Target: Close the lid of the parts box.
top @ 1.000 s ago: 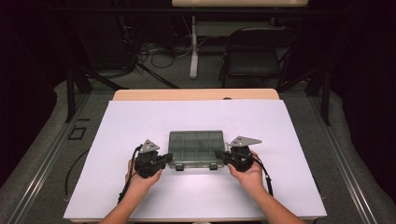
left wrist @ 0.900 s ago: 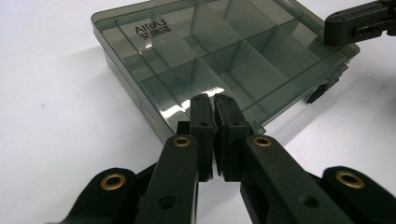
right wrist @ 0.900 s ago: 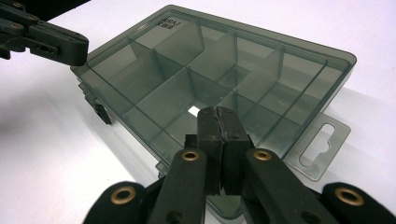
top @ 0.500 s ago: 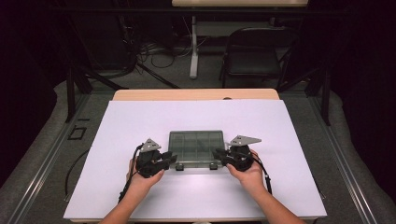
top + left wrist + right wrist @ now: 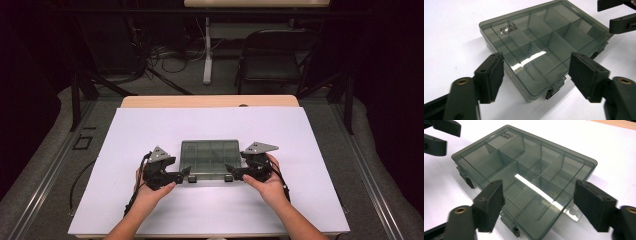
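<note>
At table centre lies the closed, smoke-tinted compartment box, lid latched. Left tool sits at its 7 o'clock corner, right tool at 5 o'clock; both have jaws spread, holding nothing.

Both tools gape, aimed toward each other.

Two bare forearms come up from the near edge, converging slightly. The left hand grips the left tool, its jaws spread wide and pointing right. The right hand holds the right tool, jaws equally wide apart and pointing left. Each tool carries a grey three-cornered plate on top and trails a cable.
</note>
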Motion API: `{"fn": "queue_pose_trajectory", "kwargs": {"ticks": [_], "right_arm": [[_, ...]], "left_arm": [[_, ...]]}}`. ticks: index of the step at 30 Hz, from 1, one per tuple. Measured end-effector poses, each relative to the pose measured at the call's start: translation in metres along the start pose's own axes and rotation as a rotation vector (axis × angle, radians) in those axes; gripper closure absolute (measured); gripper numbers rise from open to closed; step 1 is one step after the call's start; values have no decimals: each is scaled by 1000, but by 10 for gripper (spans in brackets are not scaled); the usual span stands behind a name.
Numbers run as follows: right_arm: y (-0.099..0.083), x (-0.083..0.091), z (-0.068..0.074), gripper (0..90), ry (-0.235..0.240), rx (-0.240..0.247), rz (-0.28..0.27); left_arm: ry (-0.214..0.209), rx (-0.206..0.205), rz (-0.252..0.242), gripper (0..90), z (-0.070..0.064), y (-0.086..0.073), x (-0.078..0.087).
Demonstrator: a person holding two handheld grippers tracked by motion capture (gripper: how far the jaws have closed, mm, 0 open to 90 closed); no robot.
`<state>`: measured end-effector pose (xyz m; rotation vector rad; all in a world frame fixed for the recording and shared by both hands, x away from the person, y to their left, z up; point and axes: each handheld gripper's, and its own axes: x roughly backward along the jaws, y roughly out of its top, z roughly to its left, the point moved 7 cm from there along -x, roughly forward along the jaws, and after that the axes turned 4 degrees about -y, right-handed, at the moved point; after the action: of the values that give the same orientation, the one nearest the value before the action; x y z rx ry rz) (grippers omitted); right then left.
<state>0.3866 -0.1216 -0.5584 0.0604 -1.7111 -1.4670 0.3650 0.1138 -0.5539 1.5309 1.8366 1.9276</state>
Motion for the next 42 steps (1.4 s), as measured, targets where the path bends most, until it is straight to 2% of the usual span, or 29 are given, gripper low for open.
{"fn": "queue_pose_trajectory", "kwargs": {"ticks": [4,7,8,10,11,18,22,24,26,29,31,34,36,39,40,41,42], "right_arm": [[3,2,1,183,-2,0,16],[6,7,1,147,-37,3,9],[6,9,1,144,-38,1,6],[6,15,1,142,-57,-6,4],[6,18,0,141,-70,0,10],[3,42,-2,48,-79,11,-9],[0,56,-6,0,-102,14,-26],[-2,62,-8,0,-98,9,-32],[-5,67,-10,0,-105,10,-48],[-11,74,-13,0,-128,-3,-46],[-14,79,-16,0,-142,-22,-62],[-21,85,-19,0,-155,-64,-65],[-26,87,-21,0,-163,-82,-70],[-34,88,-26,2,-175,-106,-69],[-36,89,-27,2,-175,-108,-53],[-38,87,-29,0,-186,-115,-65],[-41,89,-30,0,-184,-114,-34]], "left_arm": [[-4,1,-11,260,0,3,6],[-16,12,-9,227,-1,4,10],[-15,2,-9,219,-1,4,11],[2,2,-7,212,0,5,16],[1,5,-16,205,0,5,17],[-5,49,-37,152,7,8,32],[13,29,-21,111,13,6,41],[-1,34,-24,78,13,5,45],[-19,6,-34,25,13,4,48],[-22,-34,-40,4,11,2,51],[-15,-44,-34,4,11,0,50],[-33,-46,-32,4,11,-4,49],[-23,-46,-40,4,12,-5,49],[23,-52,-41,4,17,-9,48],[34,-53,-41,4,18,-11,48],[34,-46,-45,4,19,-12,48],[31,-43,-49,4,20,-14,48]]}}
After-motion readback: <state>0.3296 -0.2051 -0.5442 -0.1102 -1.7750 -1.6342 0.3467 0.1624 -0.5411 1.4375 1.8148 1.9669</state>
